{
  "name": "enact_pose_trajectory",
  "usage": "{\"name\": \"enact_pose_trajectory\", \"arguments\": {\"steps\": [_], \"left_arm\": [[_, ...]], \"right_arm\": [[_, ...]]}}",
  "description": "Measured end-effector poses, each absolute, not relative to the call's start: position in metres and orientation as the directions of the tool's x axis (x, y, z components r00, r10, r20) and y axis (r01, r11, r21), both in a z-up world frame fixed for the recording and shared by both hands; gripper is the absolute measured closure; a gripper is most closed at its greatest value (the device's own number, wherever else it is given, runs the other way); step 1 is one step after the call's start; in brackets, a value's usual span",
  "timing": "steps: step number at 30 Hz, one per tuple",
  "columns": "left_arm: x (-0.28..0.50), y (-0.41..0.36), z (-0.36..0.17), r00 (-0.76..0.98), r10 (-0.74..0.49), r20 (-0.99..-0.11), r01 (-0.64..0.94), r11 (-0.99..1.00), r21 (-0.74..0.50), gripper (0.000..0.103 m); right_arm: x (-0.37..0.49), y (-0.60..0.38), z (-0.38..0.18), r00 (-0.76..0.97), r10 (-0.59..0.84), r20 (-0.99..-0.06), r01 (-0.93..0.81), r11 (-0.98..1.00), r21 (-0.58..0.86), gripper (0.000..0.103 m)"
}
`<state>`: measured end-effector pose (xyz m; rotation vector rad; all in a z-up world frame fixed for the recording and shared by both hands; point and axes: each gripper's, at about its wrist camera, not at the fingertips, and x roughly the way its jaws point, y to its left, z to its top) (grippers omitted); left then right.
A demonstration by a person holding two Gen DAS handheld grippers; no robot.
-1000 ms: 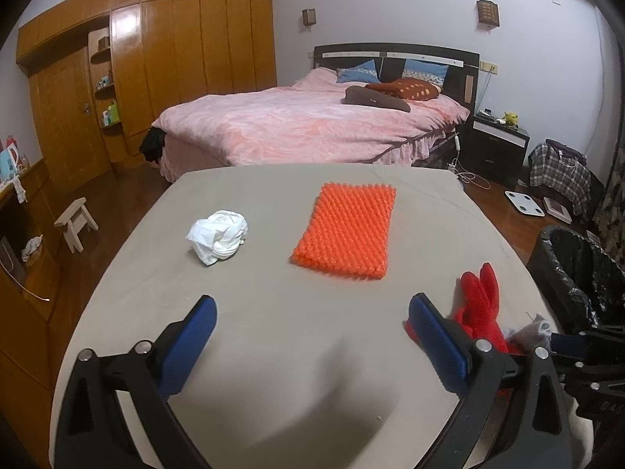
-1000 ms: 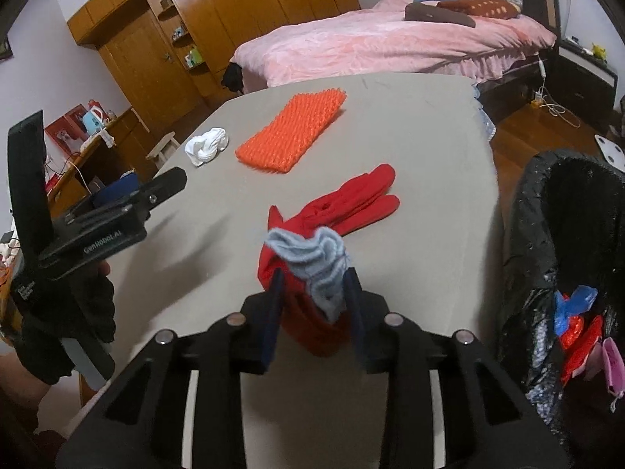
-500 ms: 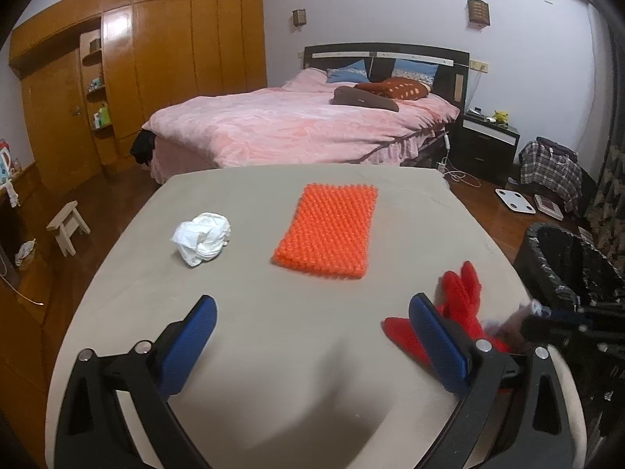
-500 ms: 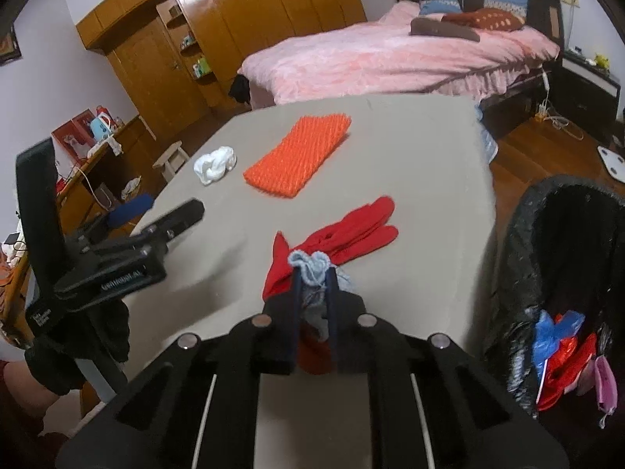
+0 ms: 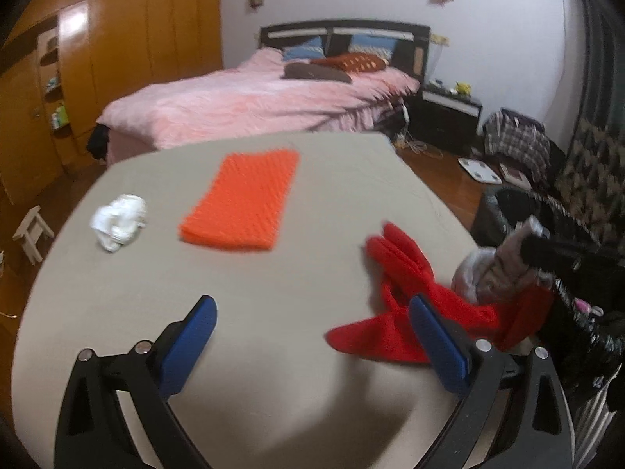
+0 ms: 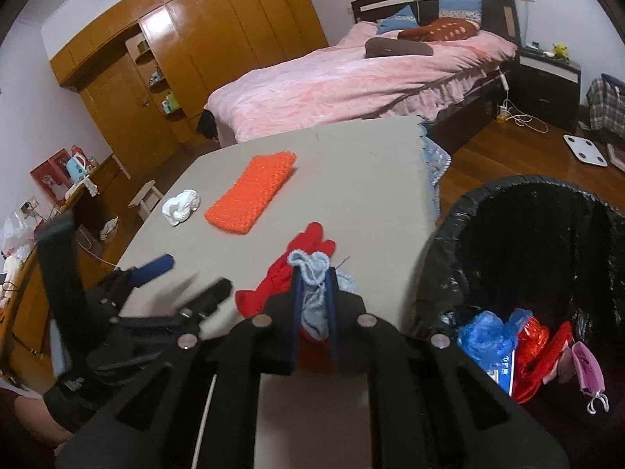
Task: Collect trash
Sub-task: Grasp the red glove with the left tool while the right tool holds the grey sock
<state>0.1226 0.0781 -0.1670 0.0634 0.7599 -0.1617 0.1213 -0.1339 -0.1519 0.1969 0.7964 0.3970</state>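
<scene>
A light blue crumpled cloth (image 6: pixel 310 267) is pinched in my right gripper (image 6: pixel 314 277), which is shut on it just above the table. In the left wrist view that cloth (image 5: pixel 478 277) hangs from the right gripper (image 5: pixel 527 244) at the table's right edge. A red glove (image 5: pixel 406 269) lies under and beside it. A red fold shows under the cloth between the fingers; I cannot tell if it is pinched too. My left gripper (image 5: pixel 316 336) stands open and holds nothing, its right pad over the glove's cuff. A white tissue wad (image 5: pixel 119 221) and an orange bumpy pad (image 5: pixel 242 199) lie farther back.
A bin lined with a black bag (image 6: pixel 547 234) stands right of the grey table (image 6: pixel 351 164), holding blue, red and pink scraps. Beyond the table are a pink bed (image 5: pixel 254 109), a wooden wardrobe (image 6: pixel 218 51) and a small stool (image 5: pixel 33 230).
The right gripper's jaws closed on the light blue cloth and rose a little with it. The left gripper swung right and lower, so the red glove now reaches its right pad.
</scene>
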Motion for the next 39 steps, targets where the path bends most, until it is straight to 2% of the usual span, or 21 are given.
{"name": "enact_pose_trajectory", "arguments": {"steps": [6, 8, 10, 11, 13, 14, 16, 22, 35, 39], "left_arm": [[0.129, 0.065, -0.182, 0.654, -0.175, -0.736, 0.214, 0.976, -0.042, 0.007], [0.132, 0.064, -0.187, 0.622, -0.207, -0.756, 0.238, 0.969, -0.07, 0.017], [0.137, 0.06, -0.194, 0.581, -0.234, -0.779, 0.269, 0.959, -0.088, 0.037], [0.137, 0.059, -0.196, 0.575, -0.234, -0.784, 0.275, 0.958, -0.084, 0.041], [0.134, 0.054, -0.195, 0.577, -0.251, -0.777, 0.302, 0.95, -0.082, 0.073], [0.133, 0.051, -0.195, 0.579, -0.25, -0.776, 0.305, 0.949, -0.078, 0.077], [0.133, 0.053, -0.194, 0.571, -0.277, -0.773, 0.315, 0.943, -0.105, 0.098], [0.127, 0.067, -0.176, 0.624, -0.28, -0.73, 0.274, 0.953, -0.132, 0.098], [0.12, 0.11, -0.104, 0.76, -0.2, -0.618, 0.18, 0.979, -0.096, 0.099], [0.118, 0.11, -0.104, 0.762, -0.194, -0.617, 0.185, 0.98, -0.08, 0.099]], "right_arm": [[0.123, -0.141, -0.156, 0.626, 0.411, -0.662, -0.263, 0.911, 0.317, 0.092], [0.124, -0.139, -0.158, 0.623, 0.409, -0.667, -0.264, 0.912, 0.313, 0.092], [0.125, -0.139, -0.159, 0.619, 0.411, -0.669, -0.264, 0.912, 0.315, 0.092], [0.124, -0.138, -0.16, 0.618, 0.411, -0.671, -0.265, 0.912, 0.315, 0.092], [0.124, -0.137, -0.16, 0.617, 0.405, -0.675, -0.268, 0.914, 0.304, 0.092], [0.124, -0.137, -0.16, 0.618, 0.403, -0.675, -0.269, 0.915, 0.301, 0.092], [0.123, -0.136, -0.159, 0.616, 0.405, -0.676, -0.271, 0.915, 0.3, 0.092], [0.122, -0.136, -0.15, 0.63, 0.408, -0.661, -0.276, 0.913, 0.301, 0.092], [0.118, -0.139, -0.126, 0.663, 0.425, -0.616, -0.282, 0.904, 0.321, 0.092], [0.119, -0.134, -0.129, 0.646, 0.412, -0.643, -0.283, 0.911, 0.299, 0.092]]}}
